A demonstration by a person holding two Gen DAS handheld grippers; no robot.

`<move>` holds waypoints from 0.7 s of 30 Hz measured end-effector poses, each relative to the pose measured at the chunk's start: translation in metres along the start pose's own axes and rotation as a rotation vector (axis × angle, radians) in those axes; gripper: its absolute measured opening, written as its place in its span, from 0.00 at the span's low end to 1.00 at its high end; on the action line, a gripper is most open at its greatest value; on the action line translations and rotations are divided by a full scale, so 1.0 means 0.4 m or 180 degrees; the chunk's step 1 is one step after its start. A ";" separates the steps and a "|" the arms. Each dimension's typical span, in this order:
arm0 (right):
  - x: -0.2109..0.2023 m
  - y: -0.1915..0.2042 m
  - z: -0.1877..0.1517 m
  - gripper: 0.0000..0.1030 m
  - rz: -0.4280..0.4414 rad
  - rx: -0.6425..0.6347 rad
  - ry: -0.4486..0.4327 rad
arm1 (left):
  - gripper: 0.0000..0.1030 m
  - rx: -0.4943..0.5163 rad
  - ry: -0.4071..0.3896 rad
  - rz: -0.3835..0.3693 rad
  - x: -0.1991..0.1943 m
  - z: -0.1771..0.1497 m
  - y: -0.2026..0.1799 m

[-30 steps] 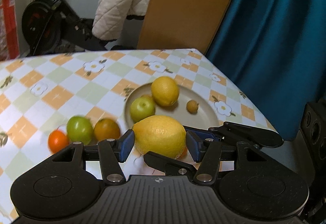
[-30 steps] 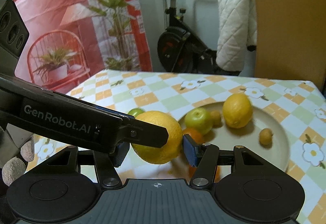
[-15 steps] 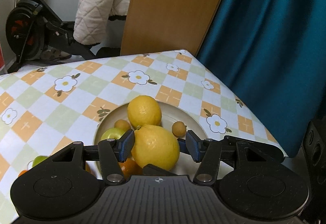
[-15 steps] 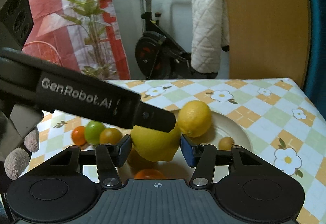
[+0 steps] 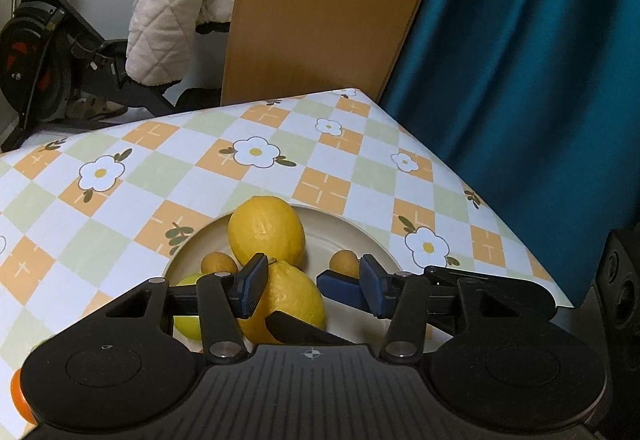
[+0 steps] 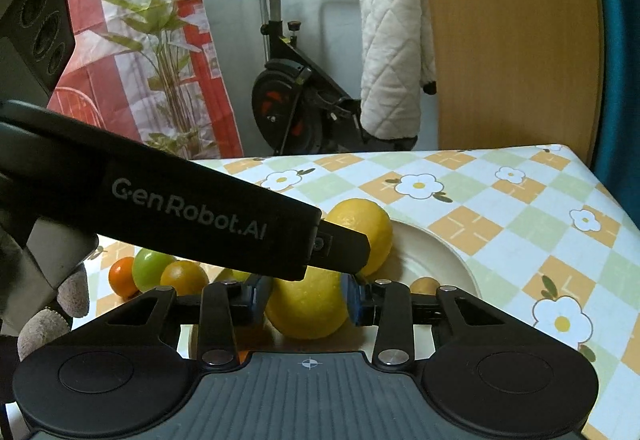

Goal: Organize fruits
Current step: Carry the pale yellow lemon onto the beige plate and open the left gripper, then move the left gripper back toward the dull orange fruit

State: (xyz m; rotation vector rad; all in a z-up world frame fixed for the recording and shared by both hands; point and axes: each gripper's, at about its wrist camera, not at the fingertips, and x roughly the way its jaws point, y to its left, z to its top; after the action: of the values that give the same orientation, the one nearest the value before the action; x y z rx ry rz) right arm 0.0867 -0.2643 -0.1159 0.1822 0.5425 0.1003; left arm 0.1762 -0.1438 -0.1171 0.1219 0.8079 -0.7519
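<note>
Two lemons (image 5: 266,230) (image 5: 294,300), two kumquats (image 5: 218,263) (image 5: 344,261) (plated), one plate (image 5: 360,236).

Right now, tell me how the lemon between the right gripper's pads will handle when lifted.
Likely firm: the lemon shows no denting as the right gripper closes its jaws on it. Its oval, smooth rind may twist between the pads. Released on the plate, it could roll.

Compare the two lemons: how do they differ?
The far lemon lies free on the plate, in full view; the near lemon sits between the closing fingers of the right gripper, partly hidden. Both are yellow and similar in size.
</note>
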 end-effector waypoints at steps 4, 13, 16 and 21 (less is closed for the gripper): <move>0.006 -0.006 -0.002 0.39 -0.0018 0.0048 0.0013 | 0.51 0.0035 0.0053 0.0115 0.010 0.001 0.005; -0.002 -0.011 -0.004 0.46 -0.0049 0.0101 0.0098 | 0.51 -0.0080 0.0016 0.0246 -0.017 -0.001 0.043; -0.004 -0.007 -0.007 0.48 -0.0042 0.0127 0.0144 | 0.51 -0.0076 -0.0022 0.0283 -0.033 0.000 0.048; -0.005 0.005 -0.017 0.50 -0.0058 0.0149 0.0235 | 0.52 -0.0082 -0.0065 0.0341 -0.056 -0.006 0.056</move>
State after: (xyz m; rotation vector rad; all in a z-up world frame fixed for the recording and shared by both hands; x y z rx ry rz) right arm 0.0811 -0.2618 -0.1203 0.2199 0.6202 0.0770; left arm 0.1791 -0.1138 -0.1072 0.1332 0.7854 -0.6405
